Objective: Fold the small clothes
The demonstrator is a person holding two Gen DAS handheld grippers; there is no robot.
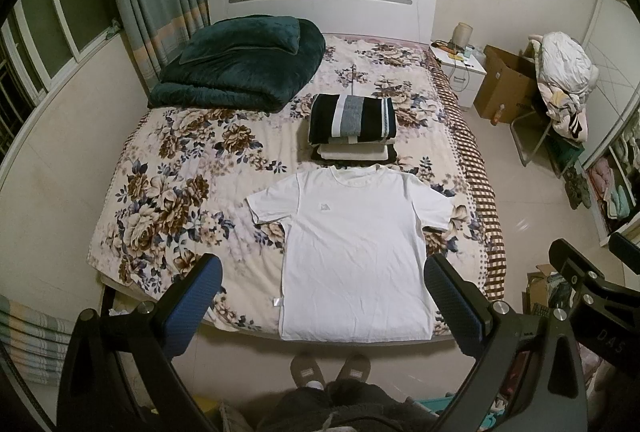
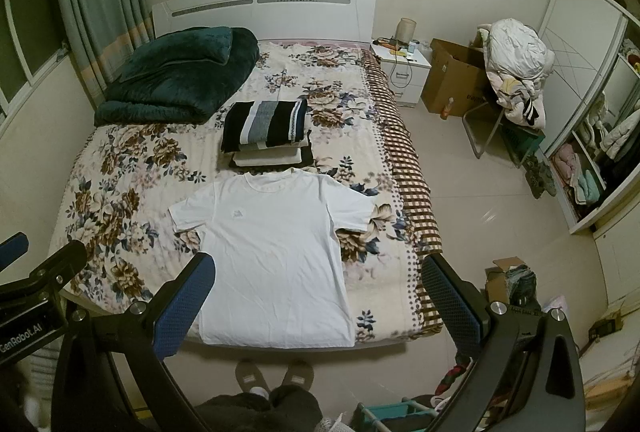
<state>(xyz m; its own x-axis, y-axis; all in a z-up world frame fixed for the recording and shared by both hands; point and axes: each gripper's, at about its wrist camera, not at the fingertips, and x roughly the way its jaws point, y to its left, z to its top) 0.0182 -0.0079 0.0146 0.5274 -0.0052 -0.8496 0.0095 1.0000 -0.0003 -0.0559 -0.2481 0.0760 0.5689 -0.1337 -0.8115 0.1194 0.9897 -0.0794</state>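
Both claws (image 1: 322,296) (image 2: 318,296) gape above flat white T-shirt (image 1: 352,252) at bed edge (image 2: 384,342).

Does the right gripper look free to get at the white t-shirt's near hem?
Probably yes: the right gripper is open, above the flat white t-shirt, with nothing lying over its near hem.

Person (image 1: 320,392) cut off at bottom edge; t-shirt logo (image 1: 322,207) too small to read.
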